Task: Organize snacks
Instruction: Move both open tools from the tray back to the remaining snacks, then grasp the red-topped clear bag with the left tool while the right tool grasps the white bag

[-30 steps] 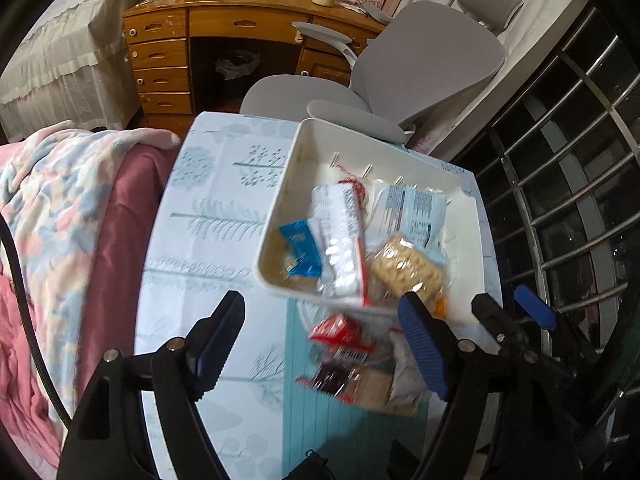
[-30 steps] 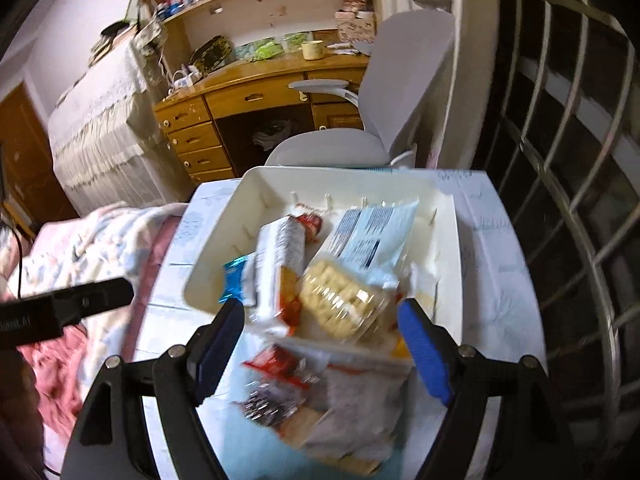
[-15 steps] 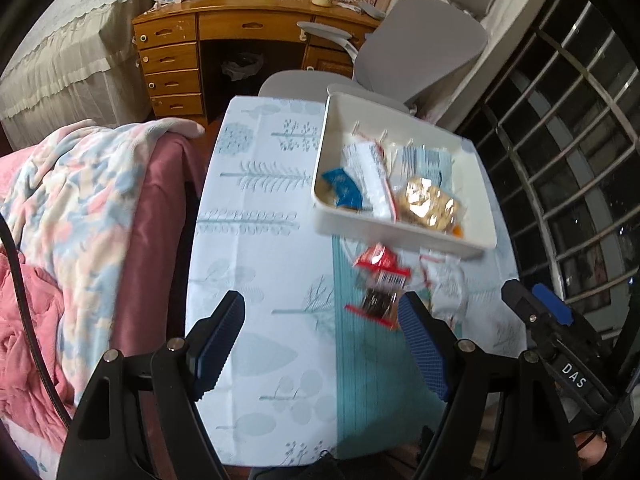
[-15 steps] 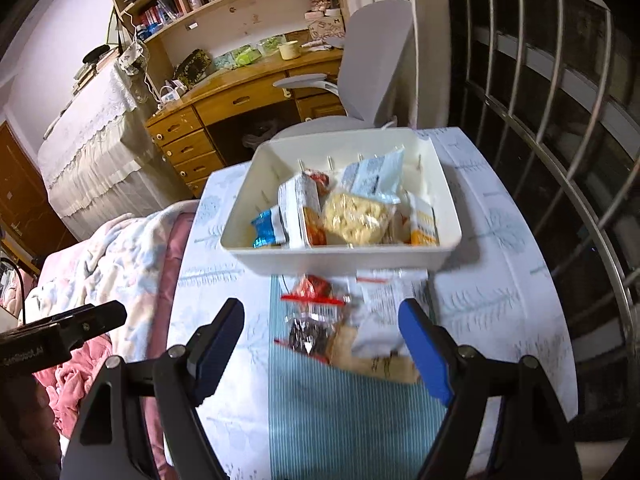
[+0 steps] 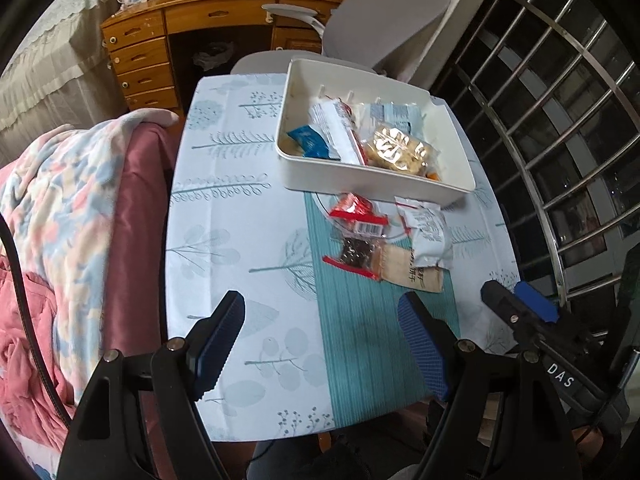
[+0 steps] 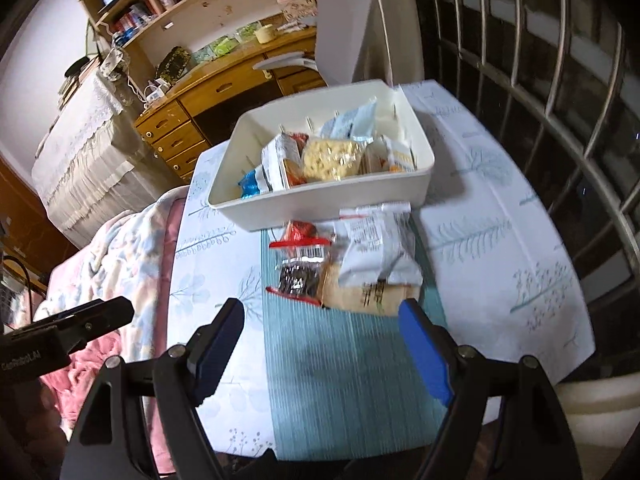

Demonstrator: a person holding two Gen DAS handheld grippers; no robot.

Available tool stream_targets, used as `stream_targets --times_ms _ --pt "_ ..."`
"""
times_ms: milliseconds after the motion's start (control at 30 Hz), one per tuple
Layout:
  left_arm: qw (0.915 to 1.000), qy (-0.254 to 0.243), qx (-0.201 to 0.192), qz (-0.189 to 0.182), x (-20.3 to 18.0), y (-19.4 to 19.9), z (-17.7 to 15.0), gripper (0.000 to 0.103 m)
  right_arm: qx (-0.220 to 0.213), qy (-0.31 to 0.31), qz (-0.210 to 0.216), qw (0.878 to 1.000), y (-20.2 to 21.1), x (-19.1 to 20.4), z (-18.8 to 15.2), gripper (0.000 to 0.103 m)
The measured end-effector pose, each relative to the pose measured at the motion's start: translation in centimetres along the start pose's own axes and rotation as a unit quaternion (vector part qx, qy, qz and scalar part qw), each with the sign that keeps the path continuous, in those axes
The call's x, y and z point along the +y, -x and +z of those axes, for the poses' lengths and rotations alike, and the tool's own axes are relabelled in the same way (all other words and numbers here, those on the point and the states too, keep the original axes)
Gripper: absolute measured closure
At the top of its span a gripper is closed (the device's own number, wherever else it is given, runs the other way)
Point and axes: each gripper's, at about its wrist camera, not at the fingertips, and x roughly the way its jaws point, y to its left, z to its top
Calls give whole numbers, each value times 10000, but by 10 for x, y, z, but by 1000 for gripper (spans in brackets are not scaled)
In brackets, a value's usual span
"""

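Both my grippers are farther back from the snacks than a second ago. Then the white bin filled each view and the loose packets sat right between the fingers; now the whole near end of the table (image 5: 224,208) shows in both cameras.

Left gripper (image 5: 322,344): jaws wide apart, nothing between them, hanging over bare tablecloth and the teal runner (image 5: 352,344). Same spread as before.

Right gripper (image 6: 320,348): also wide apart and empty, over the teal runner. The tan packet's near edge sits just beyond its fingertips, not between the pads. The right wrist view is a bit blurred.

The white bin (image 5: 372,178) stands at the far end of the table, near the grey chair (image 5: 384,12). Inside it: a blue packet (image 5: 310,142), a white-and-red packet (image 5: 336,132), a clear bag of yellow crackers (image 5: 400,150), a pale blue packet behind those.

Loose on the runner, just in front of the bin's near wall: a red packet (image 5: 354,210), a dark packet with red edges (image 5: 354,254), a white packet (image 5: 430,234), a tan packet (image 5: 412,270). They overlap one another. Their layout looks unchanged.

Bed with a patterned blanket (image 5: 68,200) is to the left of the table; window bars (image 5: 560,120) to the right.
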Motion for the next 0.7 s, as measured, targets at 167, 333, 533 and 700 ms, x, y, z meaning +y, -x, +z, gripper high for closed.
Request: stream_targets --times_ms 167,333,533,700 --pt "9997 141 213 -13 -10 -14 1 25 342 -374 302 9983 -14 -22 2 23" --pt "9982 329 470 156 -21 -37 6 25 665 -679 496 9942 -31 -47 11 23" --pt "9970 430 579 298 -34 -72 13 25 904 -501 532 9932 -58 -65 20 23" --pt "9959 423 717 348 -42 -117 18 25 934 -189 440 9945 -84 -77 29 23"
